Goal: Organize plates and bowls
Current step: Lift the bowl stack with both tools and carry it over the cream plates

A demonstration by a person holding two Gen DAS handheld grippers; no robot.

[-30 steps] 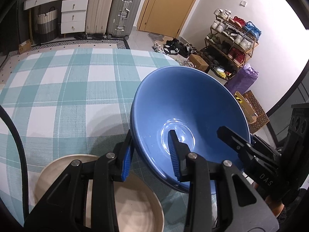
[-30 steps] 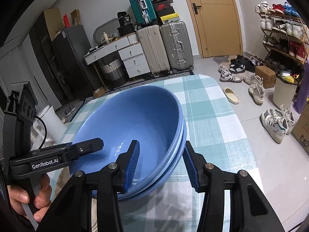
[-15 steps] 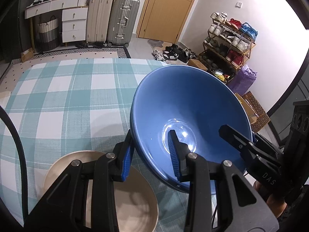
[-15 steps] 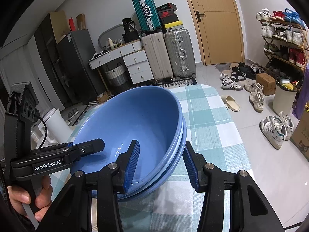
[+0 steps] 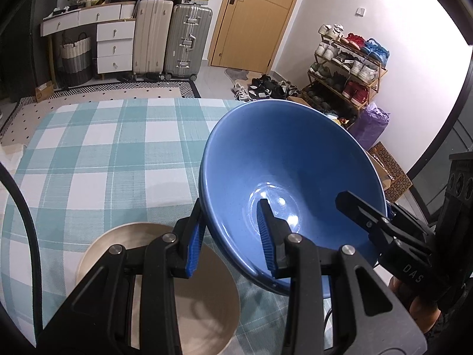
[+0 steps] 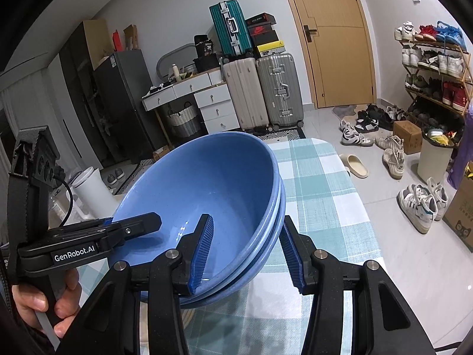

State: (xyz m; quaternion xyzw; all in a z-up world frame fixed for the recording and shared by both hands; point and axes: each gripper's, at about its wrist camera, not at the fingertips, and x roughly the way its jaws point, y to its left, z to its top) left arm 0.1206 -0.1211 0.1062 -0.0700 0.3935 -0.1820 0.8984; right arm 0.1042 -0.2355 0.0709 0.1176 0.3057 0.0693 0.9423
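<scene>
both grippers have lifted the stacked blue bowls (image 6: 207, 195) higher above the checked tablecloth (image 5: 97, 159). my left gripper (image 5: 230, 236) pinches the near rim, one pad inside, one outside. my right gripper (image 6: 245, 251) straddles the opposite rim of both bowls, clamped likewise. beige plate (image 5: 207, 301) sits on the cloth below.
</scene>
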